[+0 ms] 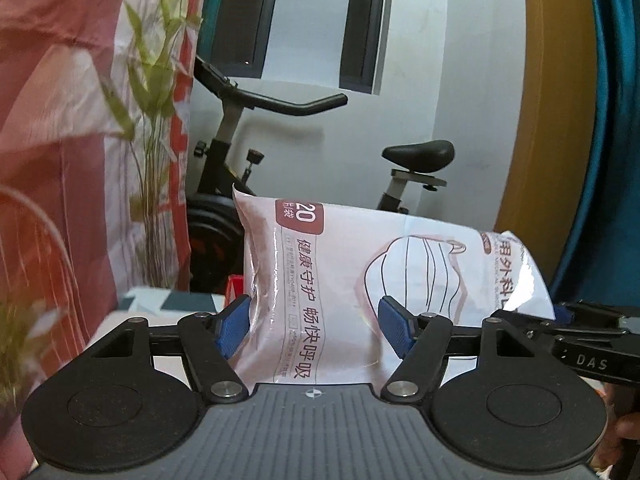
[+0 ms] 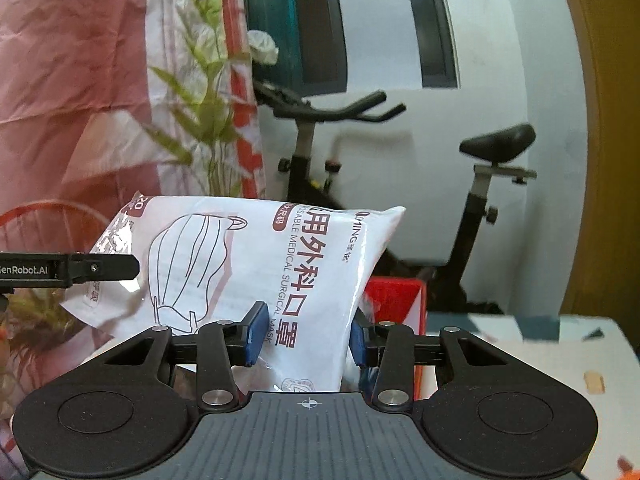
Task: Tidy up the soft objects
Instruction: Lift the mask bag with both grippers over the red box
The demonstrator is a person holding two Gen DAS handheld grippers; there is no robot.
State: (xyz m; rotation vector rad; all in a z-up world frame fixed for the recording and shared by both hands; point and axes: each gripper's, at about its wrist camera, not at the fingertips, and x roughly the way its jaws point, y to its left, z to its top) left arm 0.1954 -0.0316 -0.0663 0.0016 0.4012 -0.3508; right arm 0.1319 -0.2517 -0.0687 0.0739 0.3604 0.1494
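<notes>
A white plastic pack of disposable surgical masks [image 1: 328,264] with dark red print hangs in the air, held from both ends. My left gripper [image 1: 316,326] is shut on its left part, with the blue pads [image 1: 236,326] pressing into the wrapper. In the right wrist view the same pack [image 2: 312,248] stands between the jaws of my right gripper [image 2: 307,336], which squeeze its right part. A finger [image 2: 104,268] of the left gripper reaches in from the left edge of that view. The right gripper's finger [image 1: 580,320] shows at the right of the left wrist view.
An exercise bike [image 2: 472,200] stands against the white wall behind. A green artificial plant [image 1: 156,80] and a pink-and-white plastic sheet [image 1: 52,80] are at the left. A red box [image 2: 396,296] sits below the pack on a patterned table [image 2: 560,340]. An orange wire rim [image 2: 52,208] is at far left.
</notes>
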